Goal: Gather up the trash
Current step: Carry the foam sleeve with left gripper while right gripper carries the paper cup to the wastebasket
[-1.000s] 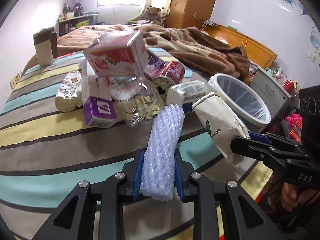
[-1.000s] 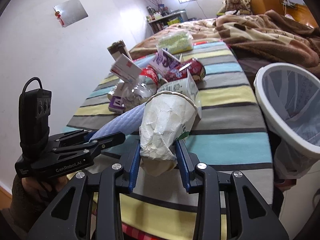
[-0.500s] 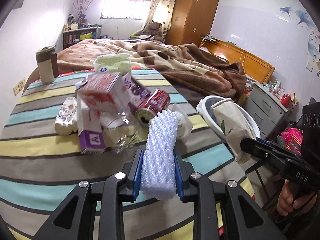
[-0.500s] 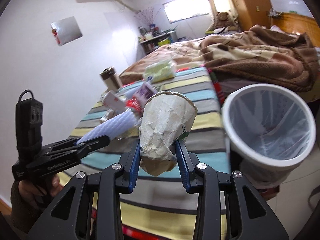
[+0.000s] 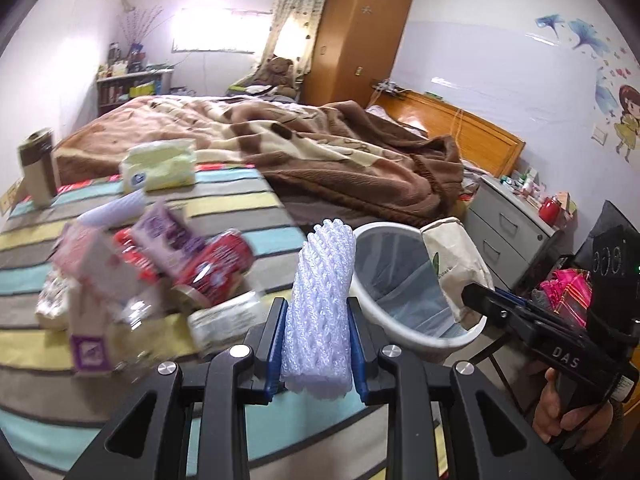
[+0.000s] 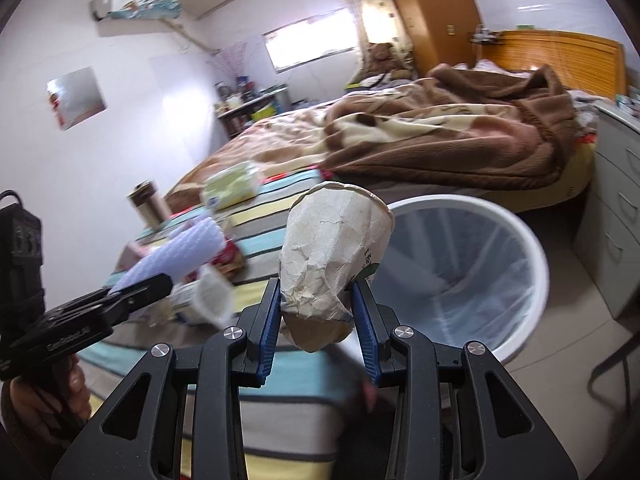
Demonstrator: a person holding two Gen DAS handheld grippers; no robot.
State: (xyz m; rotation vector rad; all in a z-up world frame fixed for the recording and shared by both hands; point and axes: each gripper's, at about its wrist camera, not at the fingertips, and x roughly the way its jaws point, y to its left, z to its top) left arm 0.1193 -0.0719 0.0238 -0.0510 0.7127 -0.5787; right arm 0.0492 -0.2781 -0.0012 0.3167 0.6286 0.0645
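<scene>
Left gripper (image 5: pixel 316 344) clamped on a white foam net sleeve (image 5: pixel 322 304), blue pads pressing both its sides, sleeve standing up out of the jaws and leaning slightly right; its top end lines up with the near-left rim of the white trash bin (image 5: pixel 408 338). Right gripper (image 6: pixel 316 322) clenched on a crumpled paper cup (image 6: pixel 332 252), squeezed near the cup's base, open mouth pointing up and away, green print on its right side. Left wrist view shows that cup over the bin's right rim, with the right gripper's black body and a hand on its handle at lower right. Bin lined with a thin clear bag, standing on the floor just beside the striped tablecloth (image 5: pixel 248 204) edge, between that surface and a grey drawer unit (image 5: pixel 504 232). Remaining trash is piled on the stripes left of the sleeve, motion-blurred: red can (image 5: pixel 216 268), purple carton (image 5: pixel 168 236), pink-white box (image 5: pixel 92 264), clear plastic bottle, white labelled container; exact contacts in the pile cannot be told. Farther back on the stripes sit a pale yellow tissue pack (image 5: pixel 160 166) and a brown-and-cream tumbler (image 5: pixel 38 168), upright, well apart from the pile. Bed with a brown blanket (image 5: pixel 340 152) behind.
</scene>
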